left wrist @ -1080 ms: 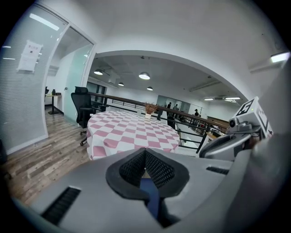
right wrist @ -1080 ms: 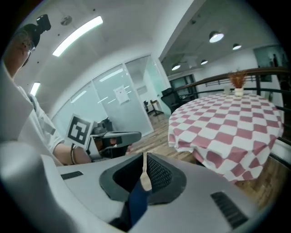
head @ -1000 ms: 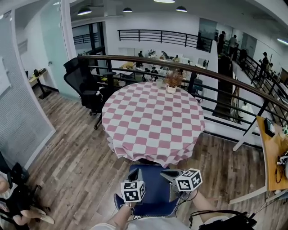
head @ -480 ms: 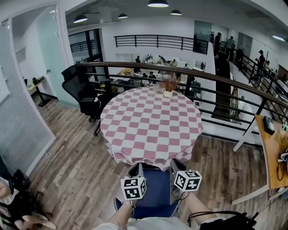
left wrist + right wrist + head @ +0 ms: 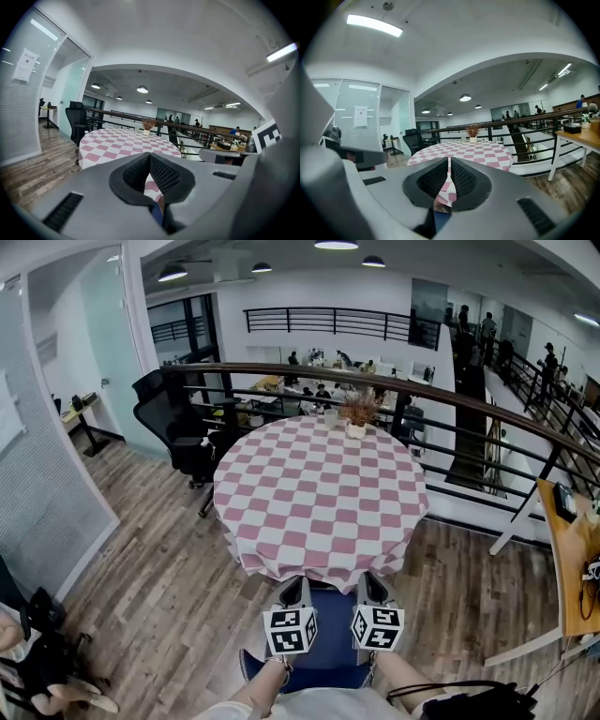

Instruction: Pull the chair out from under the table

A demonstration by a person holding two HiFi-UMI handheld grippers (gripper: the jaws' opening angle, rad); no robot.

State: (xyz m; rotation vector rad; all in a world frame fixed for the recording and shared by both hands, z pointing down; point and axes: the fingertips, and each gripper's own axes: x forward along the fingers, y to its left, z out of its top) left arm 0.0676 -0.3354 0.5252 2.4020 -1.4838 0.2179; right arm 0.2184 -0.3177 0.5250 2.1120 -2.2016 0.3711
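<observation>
1. A blue-seated chair (image 5: 328,641) stands at the near edge of the round counter (image 5: 319,493), which is draped in a pink-and-white checked cloth. The chair's front sits under the cloth's hem.
2. The left claw (image 5: 297,585) and right claw (image 5: 368,579) hover side by side above the chair, pointing at the counter.
3. Both claws are closed, tips meeting on nothing; blue shows through the gap beneath the tips.
4. A small potted plant (image 5: 357,413) sits at the counter's far edge.
</observation>
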